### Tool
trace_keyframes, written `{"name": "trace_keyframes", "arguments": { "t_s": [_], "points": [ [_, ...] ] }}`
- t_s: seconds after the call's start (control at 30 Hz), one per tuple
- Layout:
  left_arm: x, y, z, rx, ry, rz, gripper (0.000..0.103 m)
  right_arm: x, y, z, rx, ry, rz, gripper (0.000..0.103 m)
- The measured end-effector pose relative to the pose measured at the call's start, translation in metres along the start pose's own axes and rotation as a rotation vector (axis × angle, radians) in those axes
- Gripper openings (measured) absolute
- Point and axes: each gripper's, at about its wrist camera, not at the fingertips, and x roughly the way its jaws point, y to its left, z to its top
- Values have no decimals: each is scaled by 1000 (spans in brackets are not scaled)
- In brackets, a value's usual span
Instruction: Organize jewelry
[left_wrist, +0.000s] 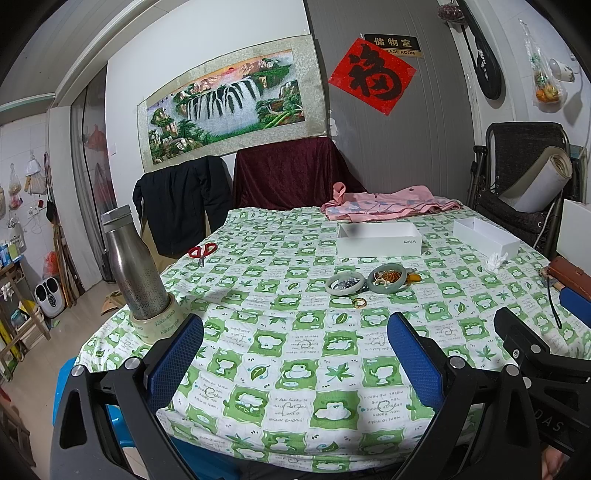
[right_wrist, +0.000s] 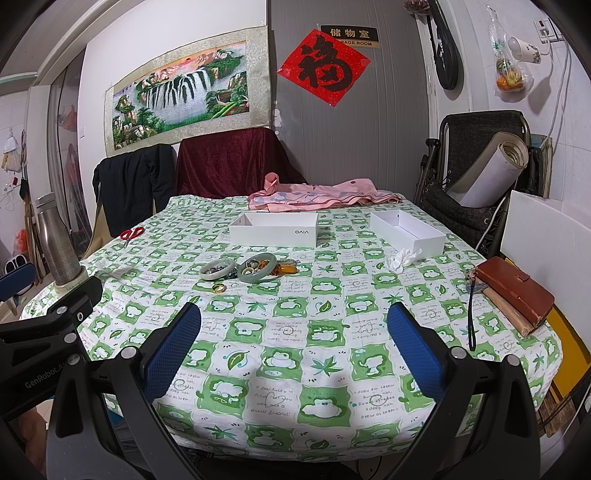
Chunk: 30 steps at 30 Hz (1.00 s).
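Observation:
A small pile of jewelry lies mid-table: two pale green jade bangles (left_wrist: 344, 283) (left_wrist: 387, 278) with beads and rings inside them, an amber piece (left_wrist: 414, 277) and a gold ring (left_wrist: 359, 303) in front. The right wrist view shows the same bangles (right_wrist: 218, 268) (right_wrist: 257, 274) and gold ring (right_wrist: 218, 287). Two open white boxes stand behind: one marked vivo (left_wrist: 378, 240) (right_wrist: 274, 230) and a second to the right (left_wrist: 485, 236) (right_wrist: 407, 230). My left gripper (left_wrist: 295, 354) and right gripper (right_wrist: 293, 349) are both open and empty, near the table's front edge.
A steel bottle (left_wrist: 135, 266) stands in a tape roll at the left edge. Red scissors (left_wrist: 202, 252), a pink garment (left_wrist: 388, 206), a crumpled tissue (right_wrist: 400, 258) and brown wallets (right_wrist: 517, 295) lie on the green-checked cloth (left_wrist: 295, 369). Chairs stand behind and right.

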Motion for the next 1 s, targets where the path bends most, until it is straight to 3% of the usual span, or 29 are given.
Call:
{"name": "trace_keyframes", "arguments": {
  "t_s": [0.53,0.8,1.0],
  "points": [
    [9,1,-9,-5,28,-8,98,5,-9,0,22,6,0,96],
    [69,36,-18,-122,218,-24,97,44,-39,-5,103,111,-11,96],
    [126,44,-30,-109,366,-29,97,99,-47,-8,88,251,21,96]
  ]
}}
